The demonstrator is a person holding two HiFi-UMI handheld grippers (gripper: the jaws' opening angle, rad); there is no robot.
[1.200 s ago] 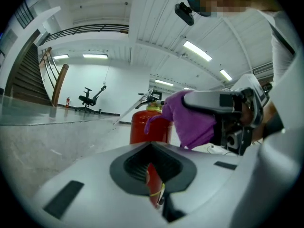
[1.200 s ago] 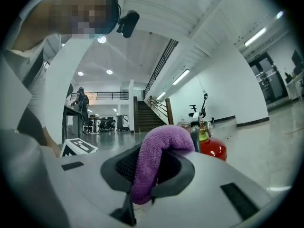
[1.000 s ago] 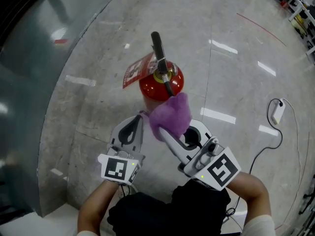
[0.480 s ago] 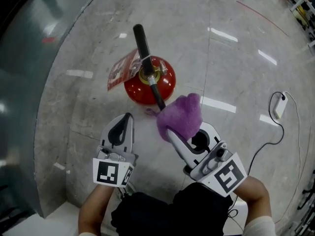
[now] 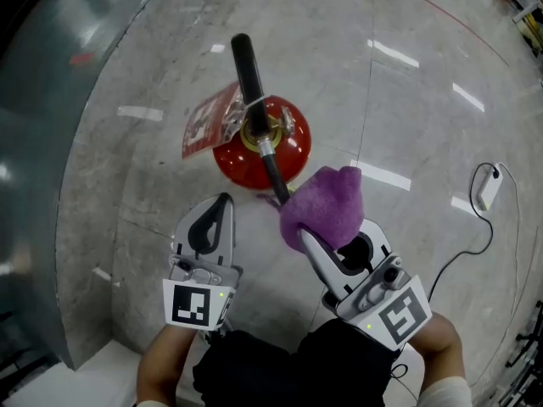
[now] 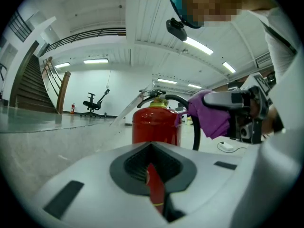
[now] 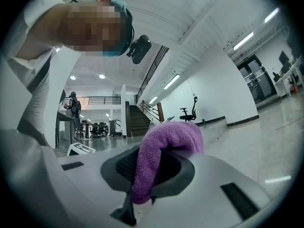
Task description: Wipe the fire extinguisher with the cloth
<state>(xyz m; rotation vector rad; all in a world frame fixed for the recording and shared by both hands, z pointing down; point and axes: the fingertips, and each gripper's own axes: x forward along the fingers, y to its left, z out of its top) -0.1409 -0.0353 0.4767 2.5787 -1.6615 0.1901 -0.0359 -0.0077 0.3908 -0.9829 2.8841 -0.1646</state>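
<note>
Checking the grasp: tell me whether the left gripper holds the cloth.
No: the purple cloth sits clamped in the right gripper, not the left gripper.

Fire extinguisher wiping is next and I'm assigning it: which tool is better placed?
Right. The right tool is shut on the purple cloth, close beside the fire extinguisher; the left tool is shut with no cloth.

Head view: from above, steeply down on the upright red metal fire extinguisher (image 5: 237, 161) and the purple terry cloth (image 5: 327, 206). Left gripper view: low, close, level, sharing both. Right gripper view: tilted upward, sharing only the cloth.
</note>
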